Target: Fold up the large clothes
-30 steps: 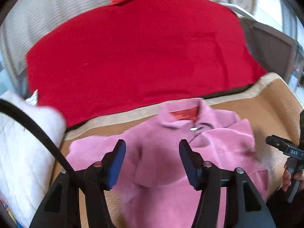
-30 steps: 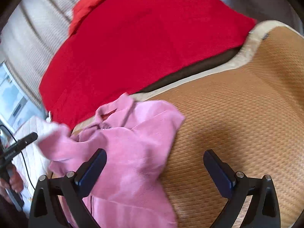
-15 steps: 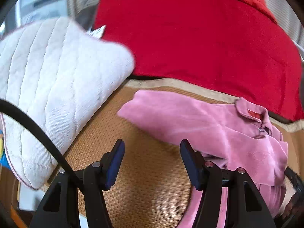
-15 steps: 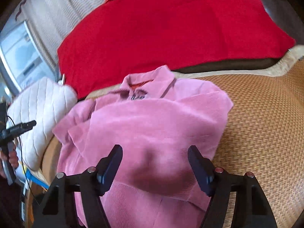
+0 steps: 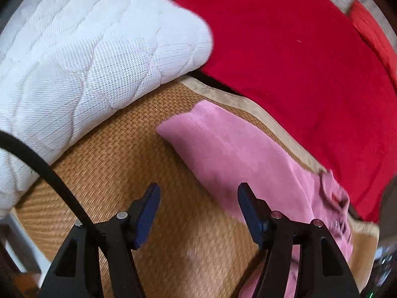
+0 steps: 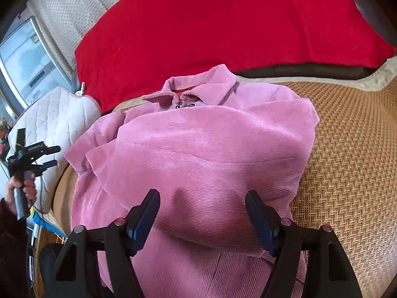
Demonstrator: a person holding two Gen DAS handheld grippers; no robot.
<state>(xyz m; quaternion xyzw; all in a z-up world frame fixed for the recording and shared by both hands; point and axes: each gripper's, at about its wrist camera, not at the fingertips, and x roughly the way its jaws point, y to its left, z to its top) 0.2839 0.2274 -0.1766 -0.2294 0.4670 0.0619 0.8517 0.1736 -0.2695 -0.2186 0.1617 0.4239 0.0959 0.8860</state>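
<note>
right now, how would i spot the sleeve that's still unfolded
Start at the woven mat that covers the bed, in front of the red blanket. The pink jacket lies on it, and one sleeve stretches flat from it toward the white pillow. It alone lies out on the mat; the other sleeve is folded across the jacket's front.

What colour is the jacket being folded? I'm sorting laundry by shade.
Pink, a ribbed corduroy-like fabric: the jacket shows best in the right wrist view.
</note>
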